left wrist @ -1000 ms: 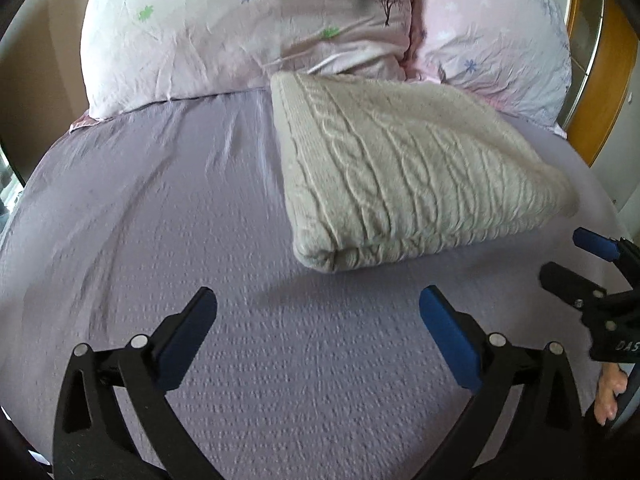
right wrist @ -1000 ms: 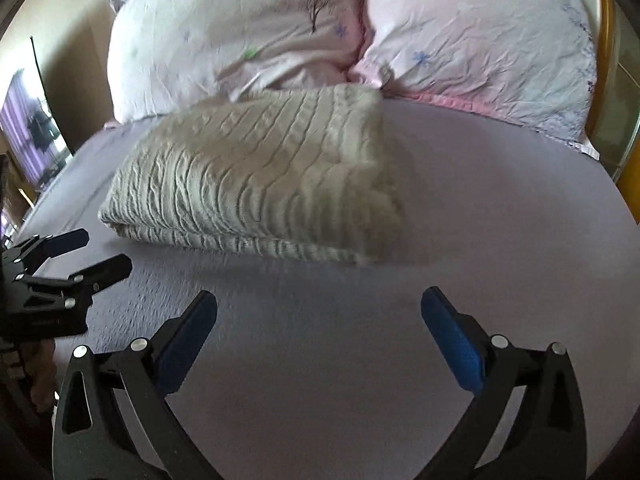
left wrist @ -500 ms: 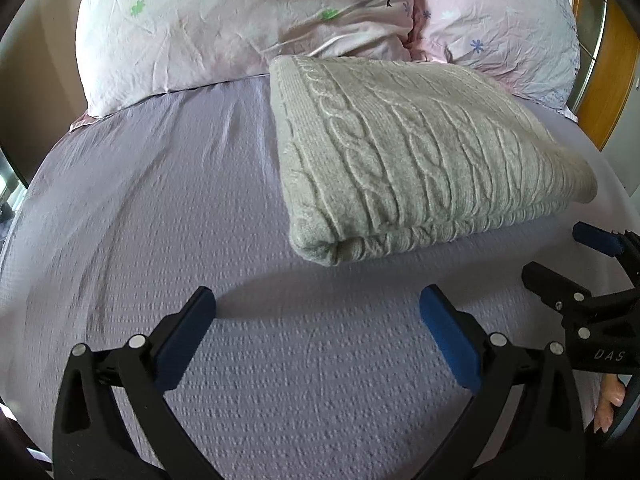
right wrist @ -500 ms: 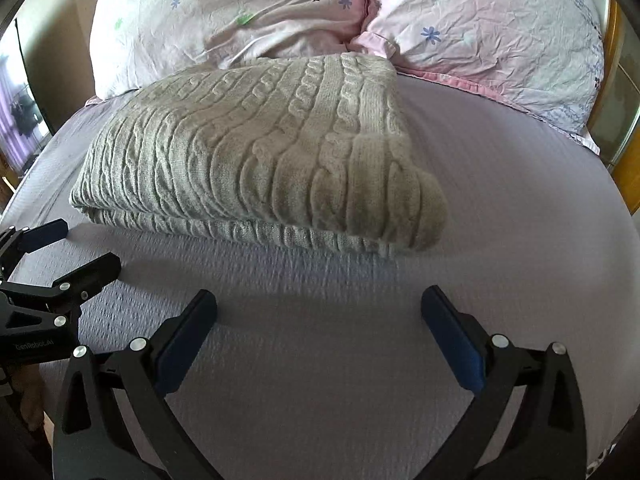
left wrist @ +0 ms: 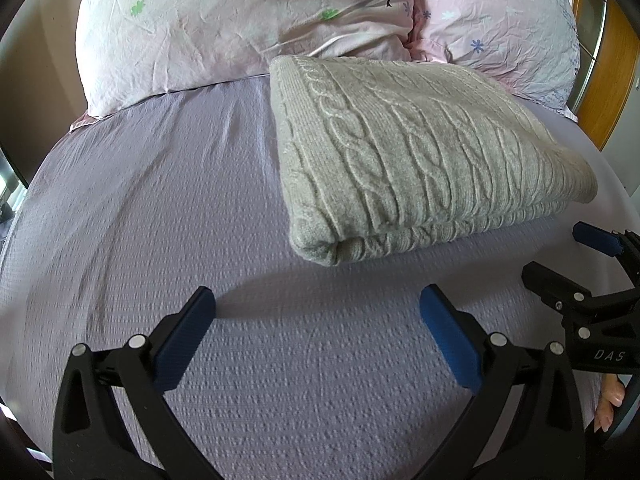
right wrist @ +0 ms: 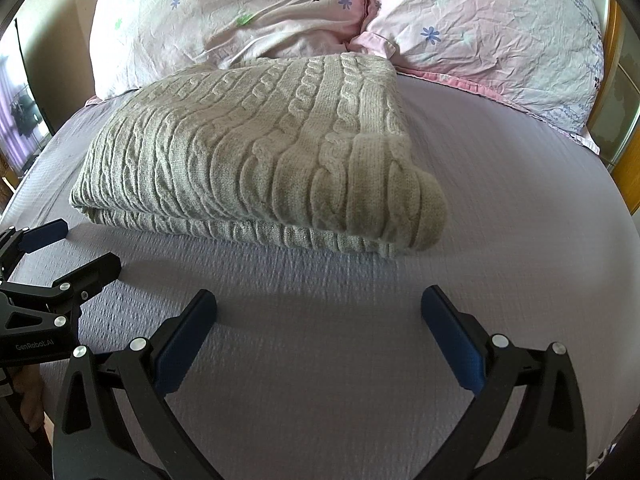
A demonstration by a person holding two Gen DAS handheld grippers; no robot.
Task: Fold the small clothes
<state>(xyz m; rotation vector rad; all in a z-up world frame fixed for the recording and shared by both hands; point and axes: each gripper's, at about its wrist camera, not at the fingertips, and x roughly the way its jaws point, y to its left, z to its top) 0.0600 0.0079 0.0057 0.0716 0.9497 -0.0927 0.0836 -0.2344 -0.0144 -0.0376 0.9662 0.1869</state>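
Observation:
A beige cable-knit sweater (left wrist: 412, 156) lies folded in a thick rectangle on the lilac bed sheet (left wrist: 160, 200), its far edge against the pillows. It also shows in the right wrist view (right wrist: 256, 152). My left gripper (left wrist: 316, 320) is open and empty, just short of the sweater's near left corner. My right gripper (right wrist: 318, 318) is open and empty, just short of the near right corner. Each gripper shows at the edge of the other's view: the right gripper (left wrist: 568, 256) and the left gripper (right wrist: 72, 248). Neither touches the sweater.
Two pink flowered pillows (left wrist: 248, 20) (right wrist: 492, 36) stand at the head of the bed. A wooden frame (left wrist: 612, 80) rises at the right. Bare sheet (right wrist: 520, 208) lies on both sides of the sweater.
Both grippers have moved forward toward the sweater, which now looks larger and closer. Both stay open. The sweater has not moved.

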